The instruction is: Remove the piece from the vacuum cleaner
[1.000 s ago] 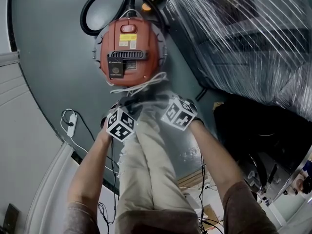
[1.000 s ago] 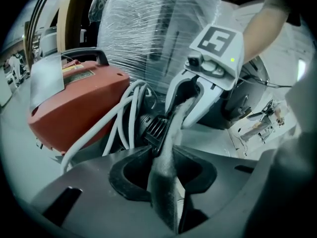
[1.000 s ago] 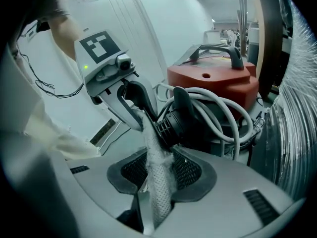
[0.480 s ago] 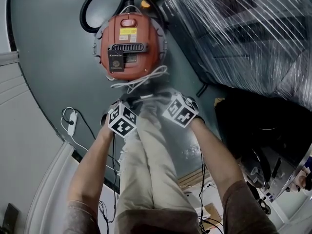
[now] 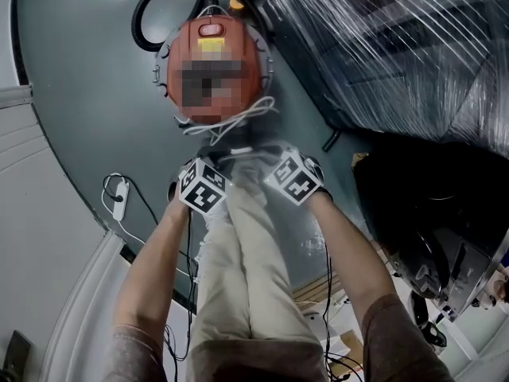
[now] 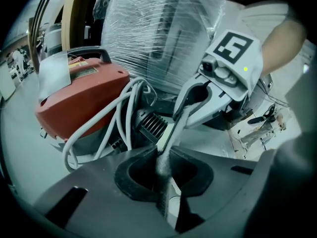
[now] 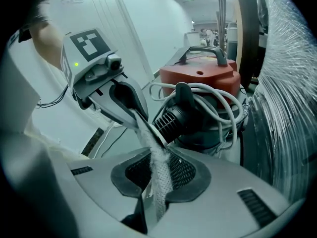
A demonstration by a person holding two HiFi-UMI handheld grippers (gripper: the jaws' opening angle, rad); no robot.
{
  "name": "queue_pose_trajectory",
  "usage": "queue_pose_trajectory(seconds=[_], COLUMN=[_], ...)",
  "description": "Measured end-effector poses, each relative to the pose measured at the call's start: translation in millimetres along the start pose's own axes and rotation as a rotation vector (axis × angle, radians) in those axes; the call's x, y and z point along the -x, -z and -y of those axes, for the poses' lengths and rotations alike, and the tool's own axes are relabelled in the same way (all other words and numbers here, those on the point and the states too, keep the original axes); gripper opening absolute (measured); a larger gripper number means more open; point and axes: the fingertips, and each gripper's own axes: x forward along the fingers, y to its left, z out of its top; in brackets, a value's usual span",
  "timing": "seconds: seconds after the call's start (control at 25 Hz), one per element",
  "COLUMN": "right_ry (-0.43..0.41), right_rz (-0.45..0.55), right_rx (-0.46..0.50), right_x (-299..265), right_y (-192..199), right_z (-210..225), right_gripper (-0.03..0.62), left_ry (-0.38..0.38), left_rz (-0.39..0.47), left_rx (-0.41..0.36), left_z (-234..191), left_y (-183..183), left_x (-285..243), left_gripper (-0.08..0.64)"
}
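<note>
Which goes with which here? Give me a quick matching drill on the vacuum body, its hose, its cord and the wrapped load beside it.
1 vacuum body
2 hose
3 cord
4 wrapped load

a black, looped at the vacuum's far end
b pale, coiled at the vacuum's near end
c red
d under clear plastic film

Pairs: 1-c, 2-a, 3-b, 4-d

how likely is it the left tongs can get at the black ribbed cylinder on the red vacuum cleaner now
Probably not: the left tongs are shut on a white mesh strip, so they look occupied. The black ribbed cylinder sits close ahead, with grey cable loops beside it.
</note>
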Motion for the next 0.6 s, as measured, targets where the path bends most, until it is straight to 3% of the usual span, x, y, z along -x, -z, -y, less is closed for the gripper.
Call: queue_pose_trajectory(seconds=[0.12, 0.28, 0.6], right_ry=[-0.007, 0.011, 0.042], right_rz=[-0.006, 0.009, 0.049], right_rx=[-0.012, 0.107, -0.024], right_x=[0.0, 3.0, 27.2], right_y=[4.4, 9.8, -6.7], right_z=[-6.3, -19.0, -31.3], right_gripper=[0.054, 0.04, 0.041], left_ry=[0.029, 0.074, 0.055], left_rz=[-0.015, -0.01, 0.01], left_rx=[-0.015, -0.025, -0.083], left_z=[7.6, 24.4, 25.4], left_y=[5.1, 15.6, -0.1], left_x=[0.4, 3.8, 36.0], left_gripper=[0.055, 0.038, 0.043])
